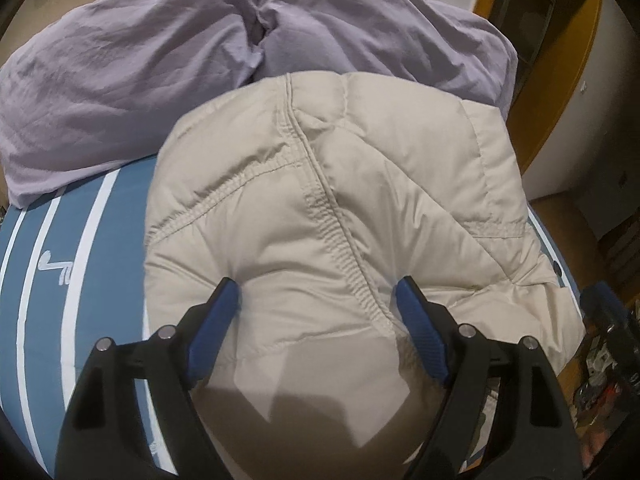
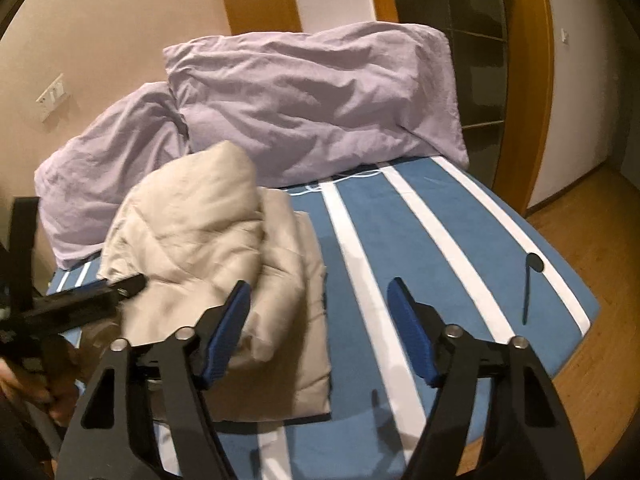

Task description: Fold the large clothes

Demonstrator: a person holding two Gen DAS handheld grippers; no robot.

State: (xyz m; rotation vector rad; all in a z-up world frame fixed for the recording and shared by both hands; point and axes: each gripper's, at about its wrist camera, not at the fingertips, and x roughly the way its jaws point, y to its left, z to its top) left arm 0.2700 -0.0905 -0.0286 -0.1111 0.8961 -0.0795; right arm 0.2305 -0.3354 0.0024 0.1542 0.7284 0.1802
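Observation:
A beige quilted jacket (image 1: 352, 208) lies bunched and folded on the blue striped bed cover (image 1: 48, 304). In the left wrist view my left gripper (image 1: 317, 292) is open wide right over it, both blue fingertips (image 1: 230, 296) resting against the puffy fabric, which bulges up between the jaws. The right wrist view shows the jacket (image 2: 200, 240) as a folded heap at the left, with my left gripper (image 2: 128, 284) touching its left side. My right gripper (image 2: 319, 290) hangs open above the bed beside the jacket's right edge, gripping nothing.
Two lilac pillows (image 2: 312, 104) lean against the wall at the head of the bed. A thin black object (image 2: 530, 280) lies on the cover near the bed's right edge. Wooden floor (image 2: 600, 264) and an orange door frame (image 2: 528, 80) are to the right. A hand (image 2: 24, 376) holds the left gripper.

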